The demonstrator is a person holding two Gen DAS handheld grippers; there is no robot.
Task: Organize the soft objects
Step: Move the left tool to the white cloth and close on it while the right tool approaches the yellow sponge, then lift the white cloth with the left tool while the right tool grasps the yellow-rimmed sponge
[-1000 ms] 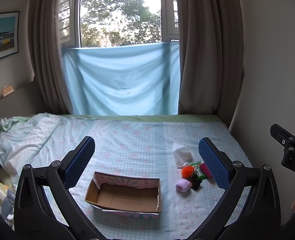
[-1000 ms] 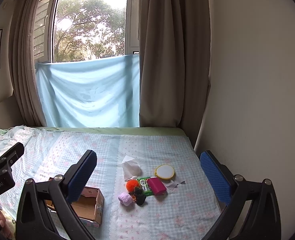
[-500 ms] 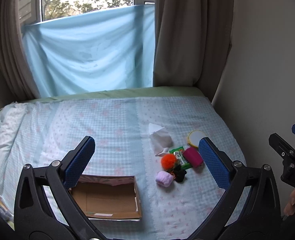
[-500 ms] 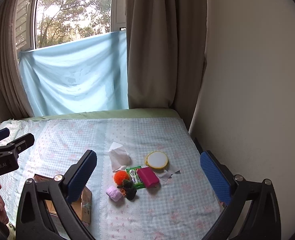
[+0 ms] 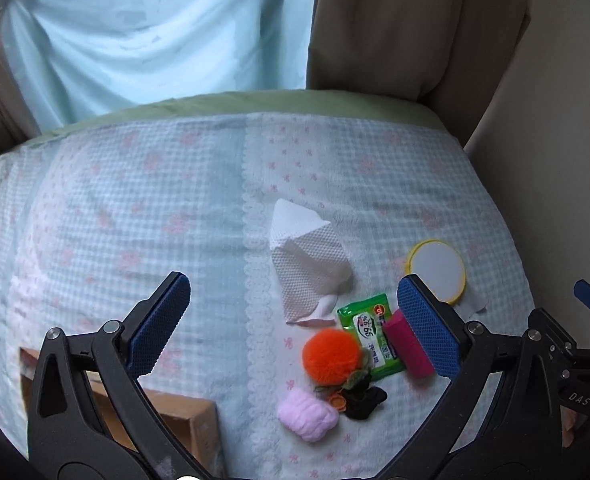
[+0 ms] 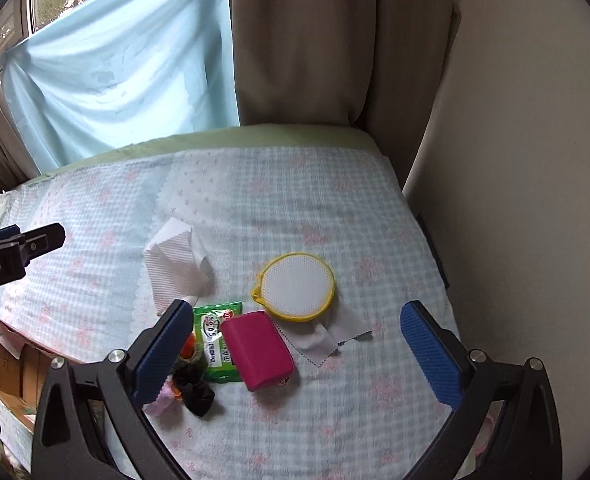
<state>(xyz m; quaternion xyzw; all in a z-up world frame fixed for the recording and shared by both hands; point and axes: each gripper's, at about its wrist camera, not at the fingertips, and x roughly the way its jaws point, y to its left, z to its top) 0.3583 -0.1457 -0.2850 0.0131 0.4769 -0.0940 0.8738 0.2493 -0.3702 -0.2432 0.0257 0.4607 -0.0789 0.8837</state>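
A pile of soft things lies on the bed: an orange pom-pom, a pink fluffy puff, a black scrunchie, a green wipes pack, a magenta pouch, a white tissue and a round yellow-rimmed pad. My left gripper is open and empty above the pile, its right finger over the pouch. My right gripper is open and empty, hovering over the pouch and pad. A cardboard box sits at the lower left.
The bed has a checked blue-and-pink sheet. A wall runs along its right side. Brown curtains and a hanging blue cloth stand at the far end. A small white cloth scrap lies beside the pad.
Both grippers have moved forward and down toward the pile, so the objects look much larger. The box has slid to the lower left of both views. Both grippers stay open.
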